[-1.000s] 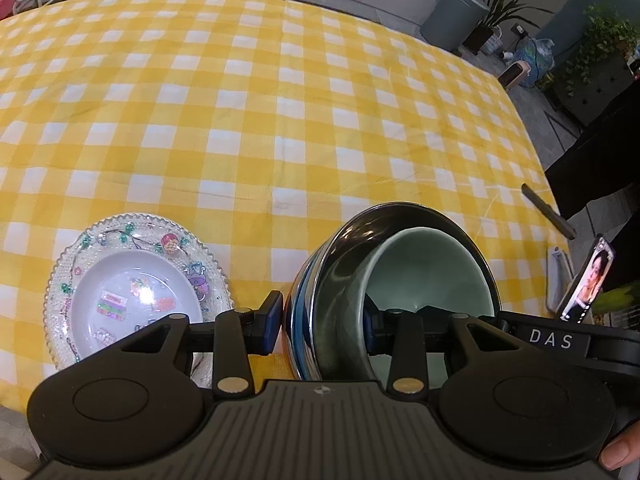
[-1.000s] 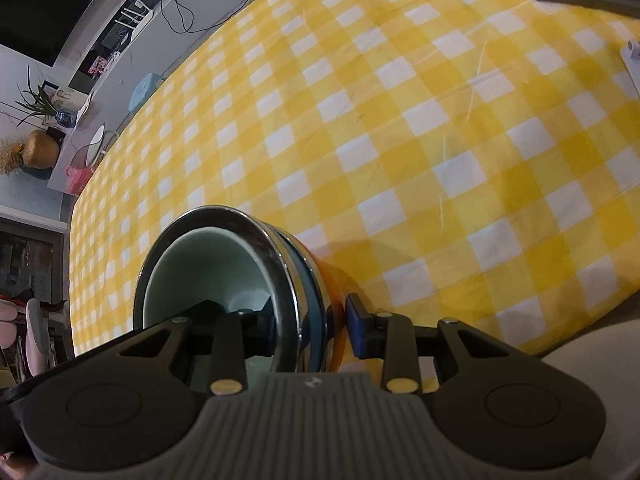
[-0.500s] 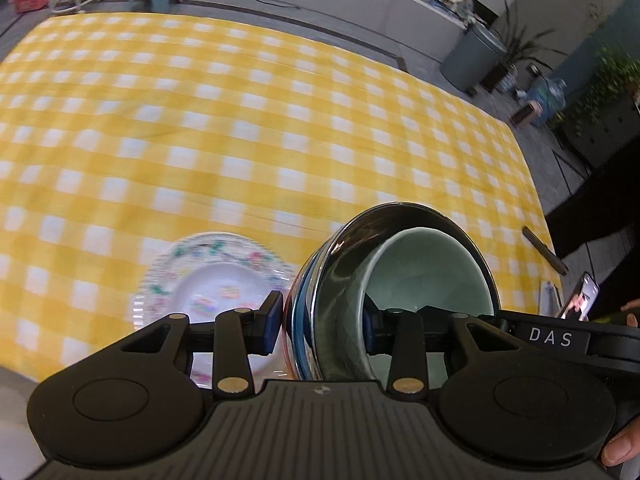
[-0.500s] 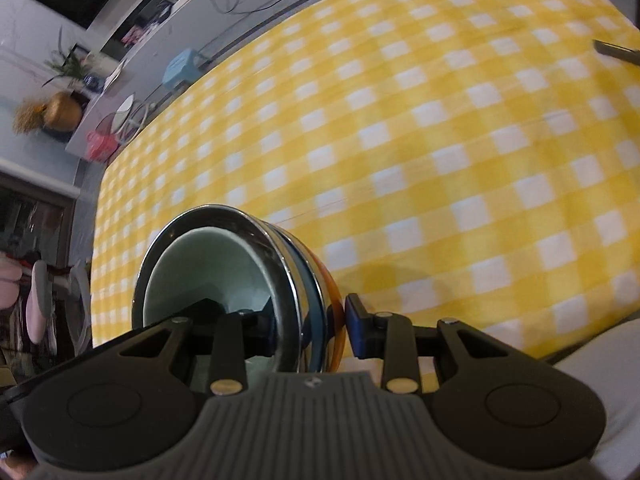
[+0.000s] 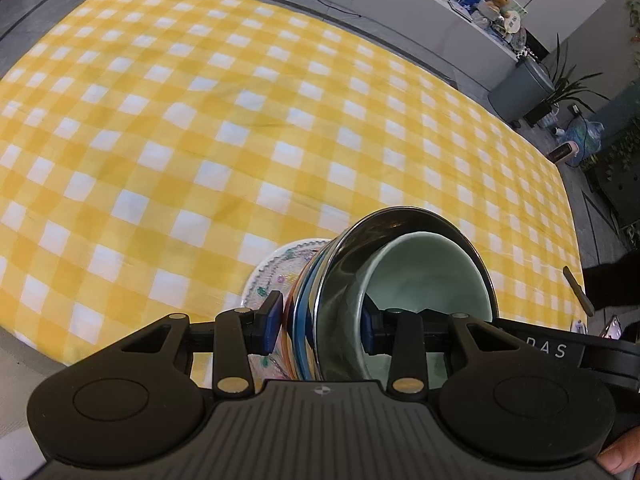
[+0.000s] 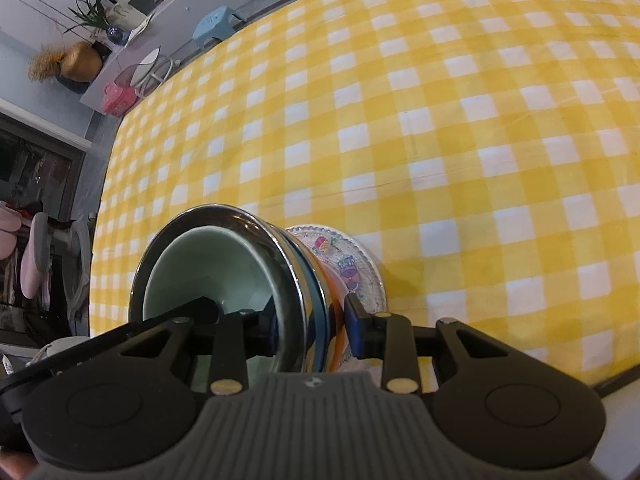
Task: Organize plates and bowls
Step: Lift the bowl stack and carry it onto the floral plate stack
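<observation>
Yellow-checked tablecloth [image 5: 200, 128]; both claws clamp bowl stack [image 5: 400, 280]; "DAS" lettering [image 5: 554, 350].

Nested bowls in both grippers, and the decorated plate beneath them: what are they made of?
Outer bowl: polished steel, mirror-like reflections. Inner bowl: probably glazed ceramic, pale green, soft sheen. Decorated plate: looks like clear glass or plastic, beaded rim with cartoon prints; cannot tell which.
</observation>
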### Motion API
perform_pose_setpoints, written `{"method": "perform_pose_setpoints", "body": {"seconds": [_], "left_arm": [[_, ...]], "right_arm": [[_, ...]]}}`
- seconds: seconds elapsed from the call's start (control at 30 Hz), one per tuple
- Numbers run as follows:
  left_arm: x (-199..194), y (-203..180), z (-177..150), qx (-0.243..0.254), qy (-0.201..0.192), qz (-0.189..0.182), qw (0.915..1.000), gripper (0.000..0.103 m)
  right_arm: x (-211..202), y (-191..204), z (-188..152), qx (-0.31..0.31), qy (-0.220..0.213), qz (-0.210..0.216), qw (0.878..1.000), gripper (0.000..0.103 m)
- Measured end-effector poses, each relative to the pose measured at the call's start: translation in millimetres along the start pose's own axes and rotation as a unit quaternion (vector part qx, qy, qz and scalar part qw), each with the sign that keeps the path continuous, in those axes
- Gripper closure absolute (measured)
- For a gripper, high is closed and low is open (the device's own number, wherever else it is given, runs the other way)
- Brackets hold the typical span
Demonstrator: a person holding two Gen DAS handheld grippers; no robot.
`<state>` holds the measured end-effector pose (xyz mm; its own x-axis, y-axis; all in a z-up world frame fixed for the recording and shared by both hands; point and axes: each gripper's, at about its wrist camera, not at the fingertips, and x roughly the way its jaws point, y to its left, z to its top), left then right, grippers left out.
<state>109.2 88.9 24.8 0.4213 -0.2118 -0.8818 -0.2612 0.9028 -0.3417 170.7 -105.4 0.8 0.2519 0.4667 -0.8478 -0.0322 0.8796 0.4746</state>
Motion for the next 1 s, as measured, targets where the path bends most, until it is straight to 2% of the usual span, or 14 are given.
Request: {"method": "perform_pose_setpoints", "body": {"seconds": [0.63,0.8,0.83,0.9,0.93,1.0], "left_arm": [[18,11,1,-0.004,0.013,0.005,0.9999,0.060],[18,12,0,-0.003,0.009,0.007,0.9999,0.060],[17,12,0,-0.002,0.004,0.007,1.0000,0.059],[13,11,0,0.003,-0.010,0.005,0.9999,0.047],[10,11,0,0.005,-0.016,0.006,0.9998,0.040],[6,10,-1,0.011,-0.025,0.007,0.9996,0.037]], "right_arm": [[18,2,8,-0.011,0.002,-0.012,1.000,0.073],[17,2,6,-0.016,-0.004,-0.007,1.000,0.068],[18,3,5,-0.018,-0.006,-0.007,1.000,0.067],[16,4,4,-0.029,-0.017,-0.016,0.999,0.054],[15,5,3,-0.036,-0.024,-0.022,0.999,0.054],[11,6,2,-0.047,-0.035,-0.027,0.998,0.052]]}}
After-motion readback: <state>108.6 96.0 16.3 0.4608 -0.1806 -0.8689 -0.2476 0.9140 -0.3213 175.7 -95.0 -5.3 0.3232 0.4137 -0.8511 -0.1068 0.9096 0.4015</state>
